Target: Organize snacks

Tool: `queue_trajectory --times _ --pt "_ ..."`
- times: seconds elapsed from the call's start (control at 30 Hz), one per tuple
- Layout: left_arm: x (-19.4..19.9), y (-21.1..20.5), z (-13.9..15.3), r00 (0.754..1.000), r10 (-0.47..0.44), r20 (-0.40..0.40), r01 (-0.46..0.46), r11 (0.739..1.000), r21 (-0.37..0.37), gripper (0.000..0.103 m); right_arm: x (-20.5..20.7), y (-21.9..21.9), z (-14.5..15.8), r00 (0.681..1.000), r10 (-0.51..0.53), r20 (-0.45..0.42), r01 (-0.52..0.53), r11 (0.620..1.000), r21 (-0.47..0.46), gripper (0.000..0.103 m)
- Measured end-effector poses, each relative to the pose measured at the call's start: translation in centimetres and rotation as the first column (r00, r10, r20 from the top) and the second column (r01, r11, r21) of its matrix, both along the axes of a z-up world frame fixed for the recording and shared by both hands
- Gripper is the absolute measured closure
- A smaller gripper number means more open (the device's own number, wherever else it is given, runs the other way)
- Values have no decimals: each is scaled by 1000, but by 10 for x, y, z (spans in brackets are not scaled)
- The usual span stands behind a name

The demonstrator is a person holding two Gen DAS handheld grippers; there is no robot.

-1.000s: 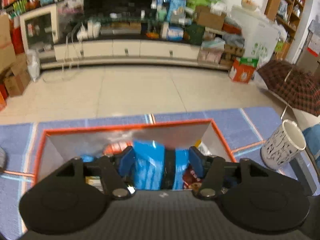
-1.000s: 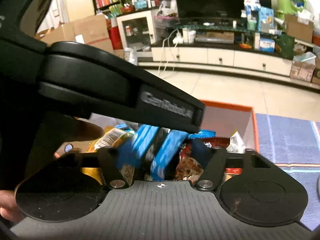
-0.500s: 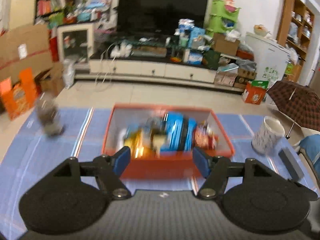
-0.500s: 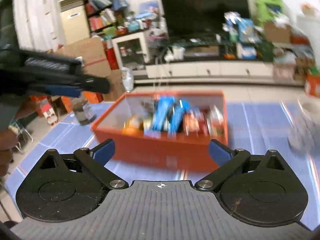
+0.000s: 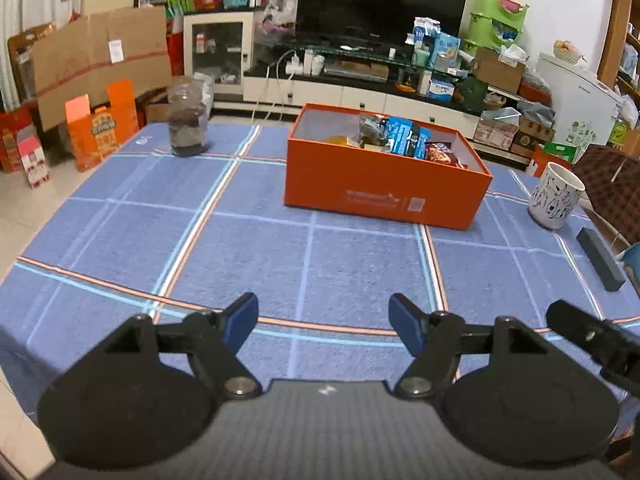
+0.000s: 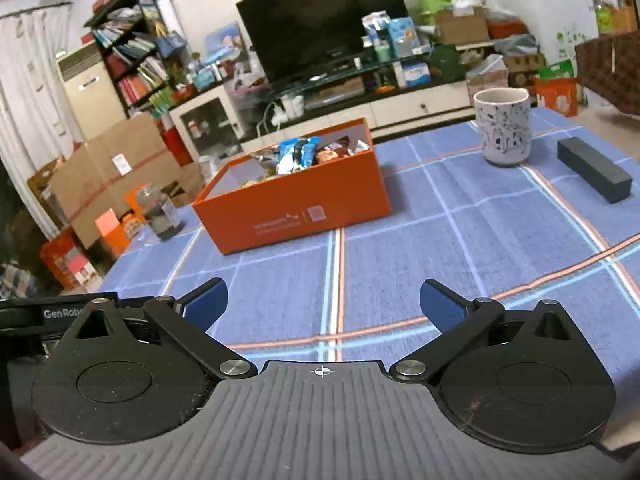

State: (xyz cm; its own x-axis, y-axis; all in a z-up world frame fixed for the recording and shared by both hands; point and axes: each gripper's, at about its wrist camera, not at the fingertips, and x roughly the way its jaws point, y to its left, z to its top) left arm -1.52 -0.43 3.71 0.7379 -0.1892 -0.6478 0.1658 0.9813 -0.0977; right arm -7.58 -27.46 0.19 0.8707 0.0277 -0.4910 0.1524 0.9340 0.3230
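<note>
Snacks packed in orange box on desk; left gripper and right gripper, jaws spread, empty (likely finished: withdraw level, avoiding cup).

box print illegible, snacks half-hidden

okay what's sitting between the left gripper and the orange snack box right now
Nothing: in the left wrist view only bare blue plaid tablecloth lies between the open left gripper and the orange box.
</note>
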Motion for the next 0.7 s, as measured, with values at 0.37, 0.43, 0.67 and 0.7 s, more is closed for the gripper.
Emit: queue_trajectory --times 0.37,0.43,0.67,0.7 --pt "-12 7 -4 1000 -2 18 2 1000 17 32 -8 25 10 999 0 -39 -2 999 -41 6" --pt "-11 7 -6 1000 3 17 -4 1000 30 32 -6 26 7 999 4 -45 -6 999 -40 6" --pt "-8 4 -13 999 21 29 -22 998 59 32 1 25 -5 997 6 -78 -9 999 -36 6" --pt "-8 3 -14 999 18 28 -19 998 61 32 2 24 -6 997 5 -81 -7 999 -36 6"
